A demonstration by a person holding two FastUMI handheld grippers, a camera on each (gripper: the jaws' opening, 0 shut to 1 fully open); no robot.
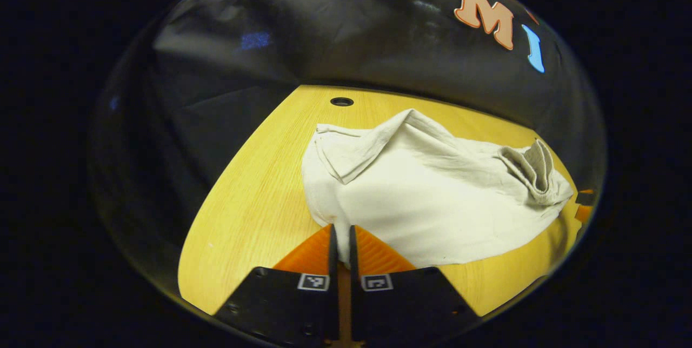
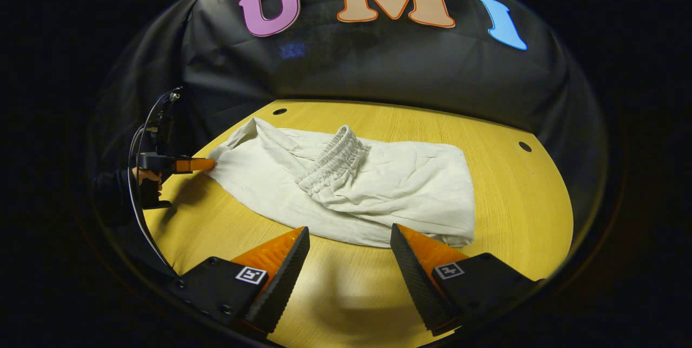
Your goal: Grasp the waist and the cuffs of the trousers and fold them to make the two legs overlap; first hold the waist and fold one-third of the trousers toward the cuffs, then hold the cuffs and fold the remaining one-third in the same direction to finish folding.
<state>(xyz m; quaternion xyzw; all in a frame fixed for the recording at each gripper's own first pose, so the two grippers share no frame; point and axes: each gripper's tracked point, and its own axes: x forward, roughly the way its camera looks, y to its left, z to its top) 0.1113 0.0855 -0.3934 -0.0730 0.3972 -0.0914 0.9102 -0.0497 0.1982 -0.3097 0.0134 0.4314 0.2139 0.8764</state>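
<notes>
At the bottom of the right gripper view the right tongs (image 2: 350, 253) gaped, empty, just short of the trousers (image 2: 378, 186) lying mid-frame on the bench (image 2: 519, 218). At far left the left tongs (image 2: 208, 164) pinched the cuff end; pulling alone could drag the folded waist (image 2: 332, 159) loose.

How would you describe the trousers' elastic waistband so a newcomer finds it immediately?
On the yellow wooden table lie cream trousers. Near their middle, folded over the legs, runs the waistband: a raised, tightly gathered ribbed strip, unlike the smooth cloth around it.
</notes>
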